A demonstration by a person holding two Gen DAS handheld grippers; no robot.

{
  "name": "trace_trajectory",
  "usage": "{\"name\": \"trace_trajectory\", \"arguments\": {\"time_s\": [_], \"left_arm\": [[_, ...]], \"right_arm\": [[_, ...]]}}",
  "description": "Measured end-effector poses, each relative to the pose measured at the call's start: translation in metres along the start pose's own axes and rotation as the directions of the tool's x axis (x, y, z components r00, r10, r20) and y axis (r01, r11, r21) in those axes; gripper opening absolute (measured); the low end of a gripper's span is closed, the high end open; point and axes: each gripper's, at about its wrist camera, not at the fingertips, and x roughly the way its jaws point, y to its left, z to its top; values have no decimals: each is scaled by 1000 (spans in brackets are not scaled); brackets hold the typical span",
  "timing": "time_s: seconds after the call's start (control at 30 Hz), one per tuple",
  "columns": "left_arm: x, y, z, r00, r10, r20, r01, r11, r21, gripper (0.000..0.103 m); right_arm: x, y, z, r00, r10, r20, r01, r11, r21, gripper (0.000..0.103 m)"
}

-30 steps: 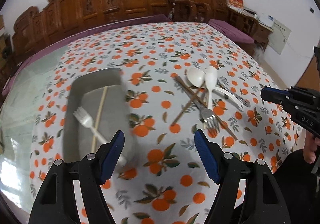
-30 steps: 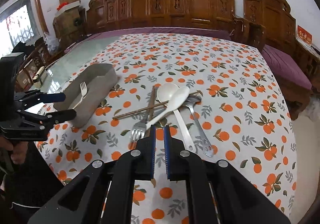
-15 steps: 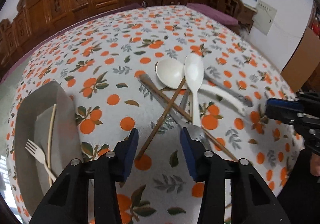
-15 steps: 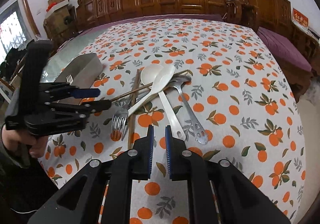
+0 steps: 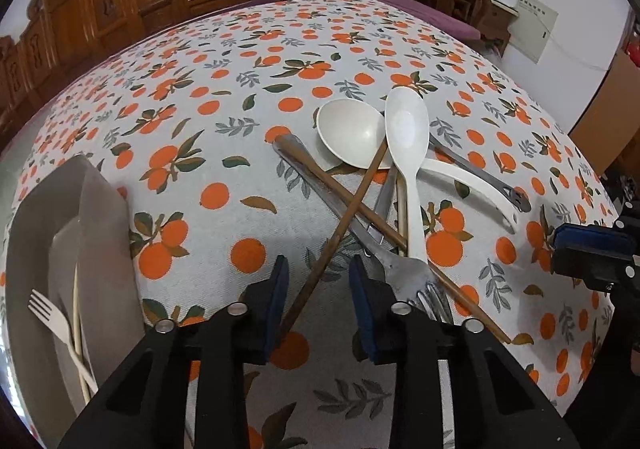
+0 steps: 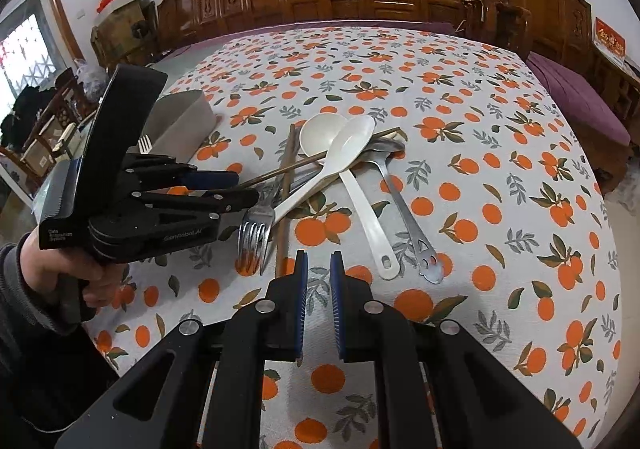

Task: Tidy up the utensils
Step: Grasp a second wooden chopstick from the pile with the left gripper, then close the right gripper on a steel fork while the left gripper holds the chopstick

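Brown, thin, stiff wooden chopstick (image 5: 340,237) lies crossed in the utensil pile; we judge it light and prone to roll. Our left gripper (image 5: 318,305), jaws just closing, straddles its near end untouched; right gripper (image 6: 319,289) hovers nearly clenched, empty.

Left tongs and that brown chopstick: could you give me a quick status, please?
Left tongs closing around chopstick, pads not yet on it. Right tongs shut, empty. Chopstick crossed over a second one, fork alongside.
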Motion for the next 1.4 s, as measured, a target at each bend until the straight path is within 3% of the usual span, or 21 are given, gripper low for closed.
{"name": "trace_trajectory", "arguments": {"time_s": [0.23,0.3,0.4,0.93,1.0,1.03,1.4], "left_arm": [[0,4,-1,1000,-13,8,13,1000,-8,25],[-1,6,-2,1000,-13,6,13,1000,-17,12],[-4,10,-3,999,-37,-2,37,999,-39,5],[-105,21,-13,980,-105,167,113,993,-41,4],[-114,23,-15,977,-102,185,111,993,-40,4],[-118,23,-16,978,-93,189,102,994,-38,4],[-128,29,-28,980,-40,195,52,997,-60,4]], "right_arm": [[-7,8,0,1000,-20,-4,20,1000,6,13],[-11,13,1,1000,-27,0,27,1000,1,13],[-14,19,2,999,-40,-1,40,999,-9,13],[-2,46,18,997,-78,-5,78,997,-24,13],[2,49,19,997,-73,-2,73,997,-31,28],[5,51,20,998,-69,3,69,997,-36,40],[56,80,26,996,-84,6,84,986,-143,42]]}}
